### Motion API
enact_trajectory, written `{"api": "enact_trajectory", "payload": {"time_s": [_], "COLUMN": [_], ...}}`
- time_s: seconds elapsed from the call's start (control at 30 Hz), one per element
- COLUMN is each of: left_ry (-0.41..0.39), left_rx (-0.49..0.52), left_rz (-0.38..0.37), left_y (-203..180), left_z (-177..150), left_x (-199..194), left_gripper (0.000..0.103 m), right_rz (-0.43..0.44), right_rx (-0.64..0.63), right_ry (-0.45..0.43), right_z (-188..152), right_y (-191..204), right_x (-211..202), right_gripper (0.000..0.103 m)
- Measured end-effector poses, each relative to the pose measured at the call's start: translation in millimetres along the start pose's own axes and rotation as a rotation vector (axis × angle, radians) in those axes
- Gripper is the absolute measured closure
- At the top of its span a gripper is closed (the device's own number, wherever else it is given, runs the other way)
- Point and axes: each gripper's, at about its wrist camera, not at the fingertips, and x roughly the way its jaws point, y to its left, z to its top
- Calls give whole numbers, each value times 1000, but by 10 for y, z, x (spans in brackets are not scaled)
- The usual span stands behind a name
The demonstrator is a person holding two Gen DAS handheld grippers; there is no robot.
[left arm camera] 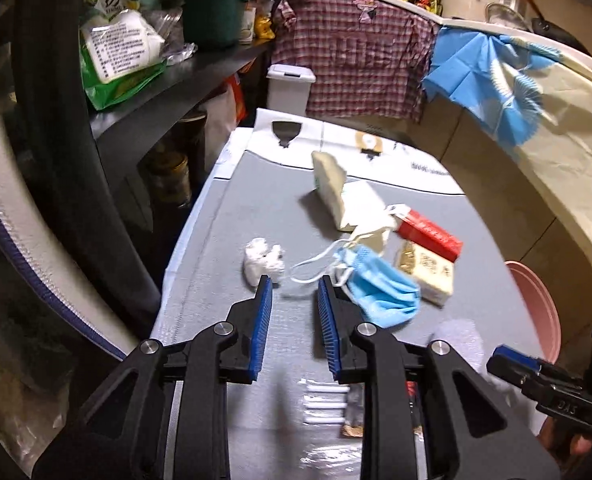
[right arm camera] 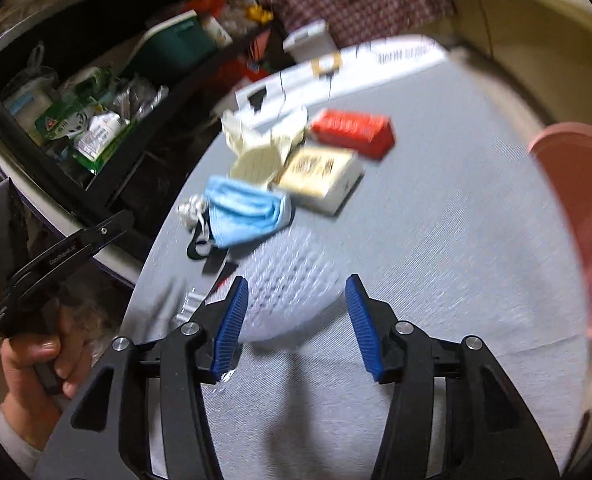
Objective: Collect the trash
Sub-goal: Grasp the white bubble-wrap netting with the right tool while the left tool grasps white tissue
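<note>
Trash on my table: mask (left arm camera: 380, 292) centre, tissue wad (left arm camera: 262, 262) left of it, boxes behind; left hand-held gripper (left arm camera: 295, 286) narrow, empty, aimed between them; right hand-held gripper (right arm camera: 296, 292) wide over bubble wrap (right arm camera: 288, 288).

On the tabletop (left arm camera: 236, 208), the face mask (left arm camera: 380, 288) lies mid-surface. Left of the mask sits a crumpled tissue (left arm camera: 262, 260); right of the mask, touching it, a carton (left arm camera: 428, 272), with a second box (left arm camera: 428, 232) just behind. Behind the mask lies a torn carton (left arm camera: 336, 188). A basin (left arm camera: 536, 304) stands beyond the tabletop's right edge.
</note>
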Motion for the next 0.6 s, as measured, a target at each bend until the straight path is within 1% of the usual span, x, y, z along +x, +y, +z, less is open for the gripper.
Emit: {"api": "enact_trajectory", "payload": {"time_s": [0.07,0.13,0.27,0.33,0.4,0.47,0.5,0.53,0.57,0.6], "left_ry": [11,27,48,58,66,72,74,77,79,81], "left_rx": [-5,-13,-25,-33,-41,-44,-43,-45,-48,-53], "left_rz": [14,27,38,43,49,53,58,64,69,74], "left_y": [52,96,147,167,172,176,181,187,201,220], "left_z": [3,2,38,75,100,118,128,139,147,153], "left_x": [70,150,311,412,495,574,618,664,700,732], "left_gripper": [79,79,79,79,79,79,79,79,79,79], "right_rz": [14,1,-6,-9,-15,-17,-19,-21,-22,-23], "right_rx": [12,-8,-56,-78,-103,-126,-137,-149,-156,-165], "right_ry": [52,81,89,86,78,73,70,67,65,60], "right_z": [-13,-30,-40,-36,-25,-12,-5,6,16,25], "right_y": [-15,10,64,83,102,119,112,117,122,130], "right_x": [104,185,221,223,223,225,222,224,229,231], "right_gripper": [51,51,51,55,65,77,86,90,97,101]}}
